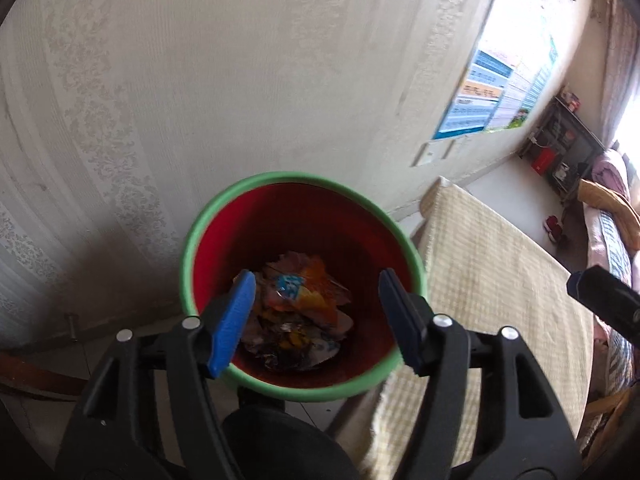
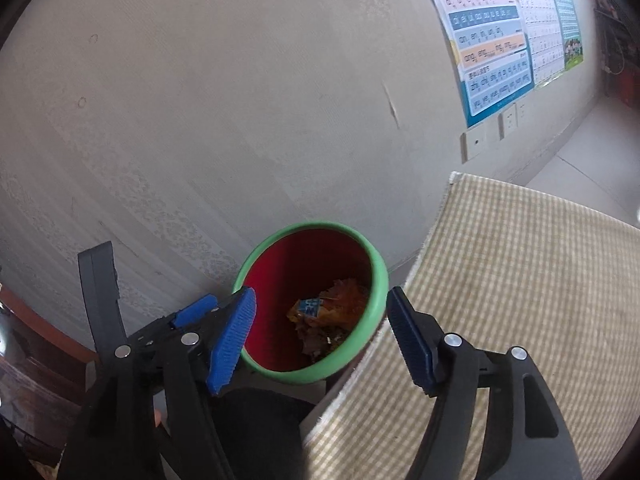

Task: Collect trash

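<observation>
My left gripper (image 1: 316, 280) hovers with its jaws apart and empty over the round red plastic bin with a green rim (image 1: 200, 224), where crumpled orange and blue wrappers (image 1: 298, 300) already lie. My right gripper (image 2: 320, 300) is spread and empty too, beside the cream checked cloth (image 2: 520, 280), which shows no trash; I judge collection nearly done.

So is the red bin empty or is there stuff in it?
Not empty. Crumpled wrappers lie at the bottom of the red bin, far below its green rim.

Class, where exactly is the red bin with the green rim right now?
The red bin stands against the patterned wall, left of the checked cloth, directly under the open left gripper.
</observation>
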### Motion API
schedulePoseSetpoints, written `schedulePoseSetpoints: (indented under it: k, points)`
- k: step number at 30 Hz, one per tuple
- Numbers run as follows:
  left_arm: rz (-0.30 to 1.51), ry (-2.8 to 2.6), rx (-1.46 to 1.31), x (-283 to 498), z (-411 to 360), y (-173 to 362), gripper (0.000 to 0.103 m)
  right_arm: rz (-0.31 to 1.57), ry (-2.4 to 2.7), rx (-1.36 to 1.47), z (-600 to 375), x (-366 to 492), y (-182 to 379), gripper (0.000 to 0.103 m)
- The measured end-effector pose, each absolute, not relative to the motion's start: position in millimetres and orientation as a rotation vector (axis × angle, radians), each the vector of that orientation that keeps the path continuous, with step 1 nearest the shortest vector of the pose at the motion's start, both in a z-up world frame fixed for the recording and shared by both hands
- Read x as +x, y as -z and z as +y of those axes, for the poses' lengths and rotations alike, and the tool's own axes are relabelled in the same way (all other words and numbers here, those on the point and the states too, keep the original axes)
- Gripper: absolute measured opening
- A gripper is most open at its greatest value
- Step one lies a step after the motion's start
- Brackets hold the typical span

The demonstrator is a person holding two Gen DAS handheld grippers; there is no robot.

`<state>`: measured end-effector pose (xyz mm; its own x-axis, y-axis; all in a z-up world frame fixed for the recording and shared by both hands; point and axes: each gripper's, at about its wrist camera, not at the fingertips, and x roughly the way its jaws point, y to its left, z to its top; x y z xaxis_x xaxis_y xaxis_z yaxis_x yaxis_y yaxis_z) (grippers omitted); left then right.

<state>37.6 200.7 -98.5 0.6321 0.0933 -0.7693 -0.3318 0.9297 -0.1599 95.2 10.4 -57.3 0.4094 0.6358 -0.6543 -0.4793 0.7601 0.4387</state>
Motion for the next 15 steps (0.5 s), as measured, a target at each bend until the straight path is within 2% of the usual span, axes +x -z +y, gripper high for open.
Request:
schedulePoseSetpoints:
  k: [2,4,6,9,10,15]
  points:
    - [0.845,-0.207,-0.279,37,181,95,0.071,0.881,-0.657,0.192,-12,85,55,0.071]
    - [0.817,-0.163,-0.254,35,156,87,0.076,0.843,-0.594,0.188,-39,73,51,0.08]
    - [0.772,-0.123,-0.237,31,133,75,0.082,0.791,-0.536,0.176,-64,61,44,0.083]
    - [0.678,-0.063,-0.205,23,96,50,0.094,0.681,-0.457,0.163,-102,36,29,0.097]
    - [0.642,-0.046,-0.19,20,83,41,0.098,0.638,-0.429,0.16,-114,27,22,0.097]
    - [0.442,-0.039,-0.11,-1,34,1,0.098,0.464,-0.272,0.134,-163,-5,-4,0.097]
